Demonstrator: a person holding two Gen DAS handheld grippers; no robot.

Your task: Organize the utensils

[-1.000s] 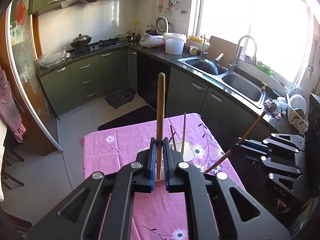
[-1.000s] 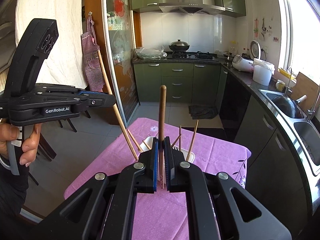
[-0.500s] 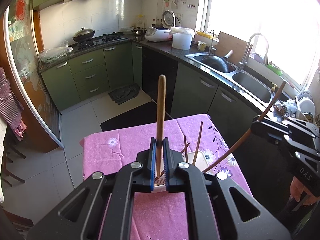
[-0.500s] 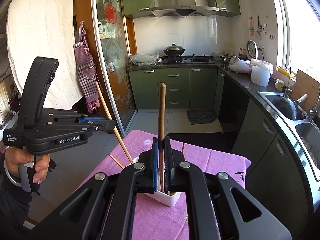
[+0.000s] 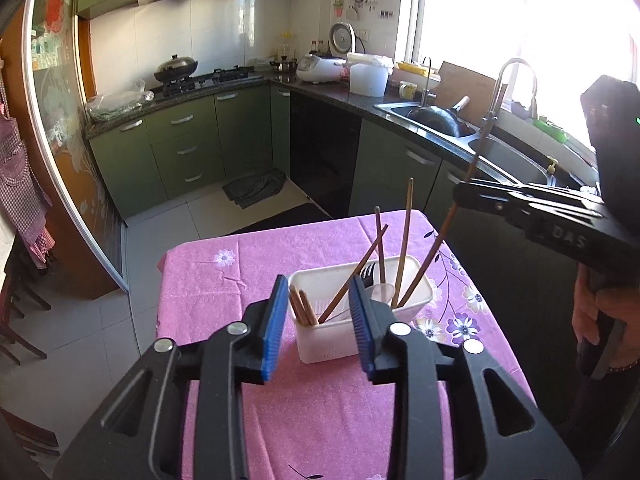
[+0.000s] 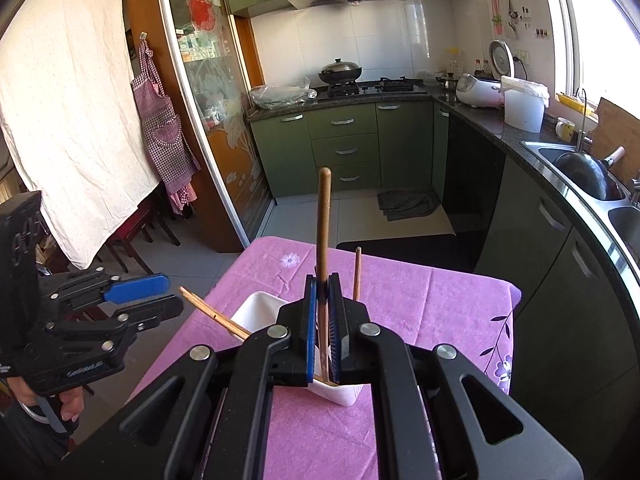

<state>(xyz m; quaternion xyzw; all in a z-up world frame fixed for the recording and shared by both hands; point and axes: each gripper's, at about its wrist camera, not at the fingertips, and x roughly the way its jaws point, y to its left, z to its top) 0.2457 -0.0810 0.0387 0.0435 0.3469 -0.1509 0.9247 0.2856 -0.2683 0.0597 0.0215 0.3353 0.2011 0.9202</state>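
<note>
A white plastic utensil holder (image 5: 320, 344) stands on the pink flowered tablecloth (image 5: 224, 280). It holds several brown chopsticks (image 5: 406, 232), a black fork (image 5: 368, 270) and a clear spoon. My left gripper (image 5: 318, 312) is open and empty, just in front of the holder. My right gripper (image 6: 325, 304) is shut on a brown chopstick (image 6: 322, 216) whose lower end sits inside the holder (image 6: 256, 312). In the left wrist view the right gripper (image 5: 464, 192) holds that chopstick (image 5: 430, 258) slanted into the holder's right side.
The small table stands in a kitchen. Green cabinets (image 5: 180, 148), a stove with a wok (image 5: 176, 68) and a sink (image 5: 436, 120) lie beyond. A dark rag (image 5: 256, 188) lies on the tiled floor. A glass door (image 6: 208, 92) and an apron (image 6: 160, 120) are at left.
My left gripper opened and let its chopstick go into the holder. My right gripper lowered its chopstick's end into the holder.
</note>
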